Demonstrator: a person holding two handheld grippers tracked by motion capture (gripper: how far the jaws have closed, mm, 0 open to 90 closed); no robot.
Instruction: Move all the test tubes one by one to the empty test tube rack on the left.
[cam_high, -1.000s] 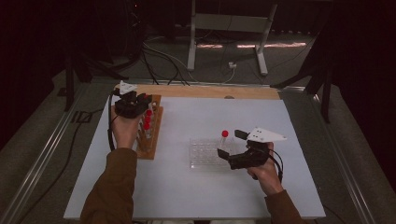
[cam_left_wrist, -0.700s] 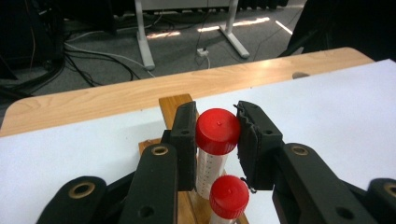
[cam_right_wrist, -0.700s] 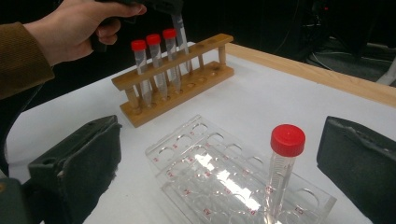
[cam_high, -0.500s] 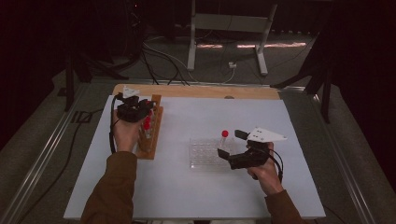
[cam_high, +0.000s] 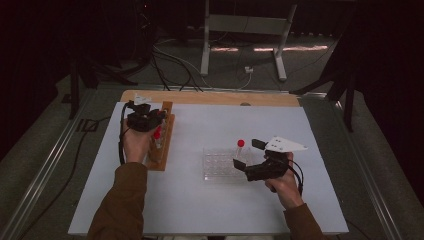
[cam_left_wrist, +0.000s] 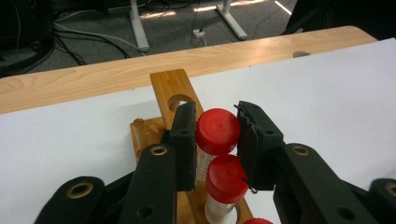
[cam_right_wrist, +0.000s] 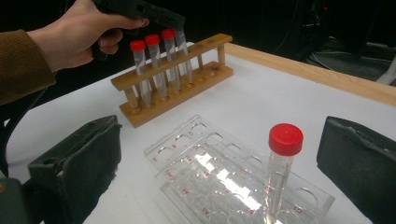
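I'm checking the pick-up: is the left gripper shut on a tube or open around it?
Shut on it. The left gripper has both jaws pressed against the red-capped tube, which stands in the wooden rack.

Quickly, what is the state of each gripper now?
Left gripper: closed on a red-capped tube in the wooden rack.
Right gripper: open, holding nothing.

The room behind was left pretty dark, while the white table was lit evenly from above, with only soft shadows cast. Some glare was picked up on the clear plastic rack. Near jaws were rendered slightly soft in both gripper views; the high view was kept a bit grainy.
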